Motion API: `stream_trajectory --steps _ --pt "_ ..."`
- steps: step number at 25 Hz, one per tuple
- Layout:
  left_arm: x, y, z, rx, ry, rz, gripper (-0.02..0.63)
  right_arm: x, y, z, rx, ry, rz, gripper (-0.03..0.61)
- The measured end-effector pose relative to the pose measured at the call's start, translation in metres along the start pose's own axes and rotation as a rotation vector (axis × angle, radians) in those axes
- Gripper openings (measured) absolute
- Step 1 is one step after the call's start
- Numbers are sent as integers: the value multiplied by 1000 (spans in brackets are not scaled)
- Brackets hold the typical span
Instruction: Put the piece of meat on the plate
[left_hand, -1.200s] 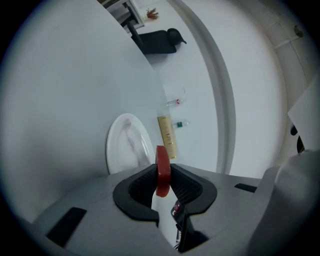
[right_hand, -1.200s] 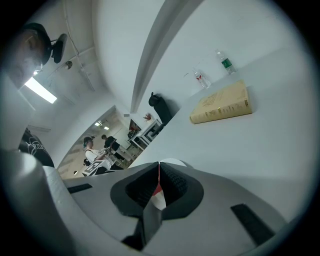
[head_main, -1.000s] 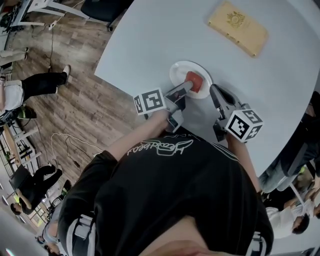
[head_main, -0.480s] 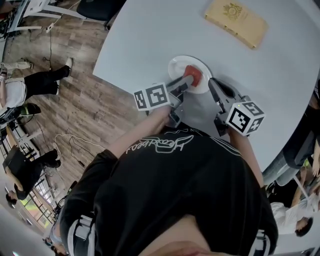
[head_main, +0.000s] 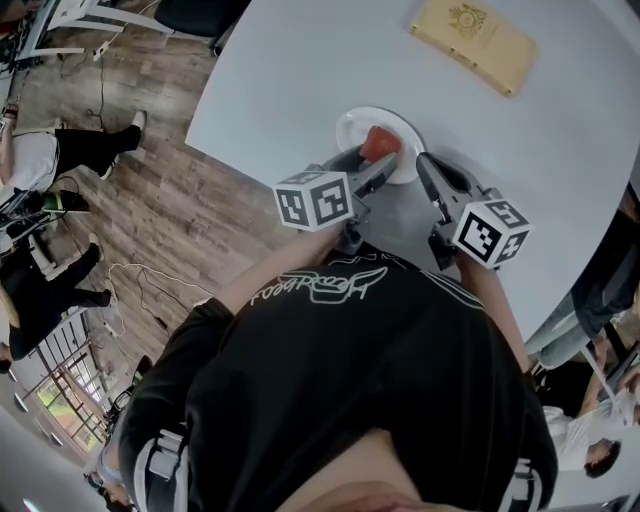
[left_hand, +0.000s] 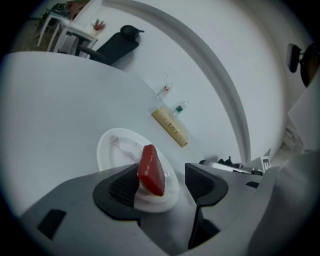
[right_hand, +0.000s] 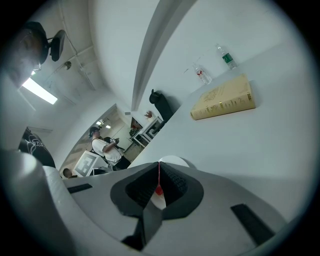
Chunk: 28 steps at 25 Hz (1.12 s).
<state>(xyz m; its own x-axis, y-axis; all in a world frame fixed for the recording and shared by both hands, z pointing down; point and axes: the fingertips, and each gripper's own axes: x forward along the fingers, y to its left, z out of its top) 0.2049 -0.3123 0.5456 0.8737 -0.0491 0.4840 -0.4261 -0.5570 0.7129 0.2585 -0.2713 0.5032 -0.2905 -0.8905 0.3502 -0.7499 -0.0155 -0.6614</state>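
Observation:
A red piece of meat (head_main: 378, 143) stands on its edge on the small white plate (head_main: 350, 130), near the table's front edge. In the left gripper view the meat (left_hand: 151, 170) sits between the jaws of my left gripper (left_hand: 160, 182), close against the left pad and well apart from the right one. Those jaws are opening and do not press on it. My right gripper (head_main: 425, 165) waits just right of the plate, shut with nothing in it. Its closed tips (right_hand: 159, 175) point at the plate (right_hand: 175, 161).
A tan book (head_main: 472, 40) lies at the far side of the white table (head_main: 300, 70), with a small bottle (right_hand: 226, 57) beyond it. The table's edge runs just left of the plate, over wooden floor. People stand about the room.
My left gripper has rolled at the wrist and its jaws have spread wide. The meat, gripped before, now rests on the plate, free of the pads. The right gripper has not moved.

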Motion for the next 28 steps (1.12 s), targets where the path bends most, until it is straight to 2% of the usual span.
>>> stream_trajectory --steps 7,11,18,22,26,28 --pt "-3 4 -7 215 42 95 310 1 2 -1 -4 13 12 12" --pt "-6 7 -6 300 39 146 333 1 2 -4 -5 23 25 12" --pt "-12 2 -3 362 14 152 333 4 4 -6 -13 33 54 12" --pt "-22 -4 6 397 -22 129 325 2 11 -6 -84 27 77 12" --pt "-31 -13 11 364 -40 49 186 1 20 -8 -127 21 86 12" --pt "-41 -23 10 357 -42 2 70 -1 30 -9 -136 17 88 12"
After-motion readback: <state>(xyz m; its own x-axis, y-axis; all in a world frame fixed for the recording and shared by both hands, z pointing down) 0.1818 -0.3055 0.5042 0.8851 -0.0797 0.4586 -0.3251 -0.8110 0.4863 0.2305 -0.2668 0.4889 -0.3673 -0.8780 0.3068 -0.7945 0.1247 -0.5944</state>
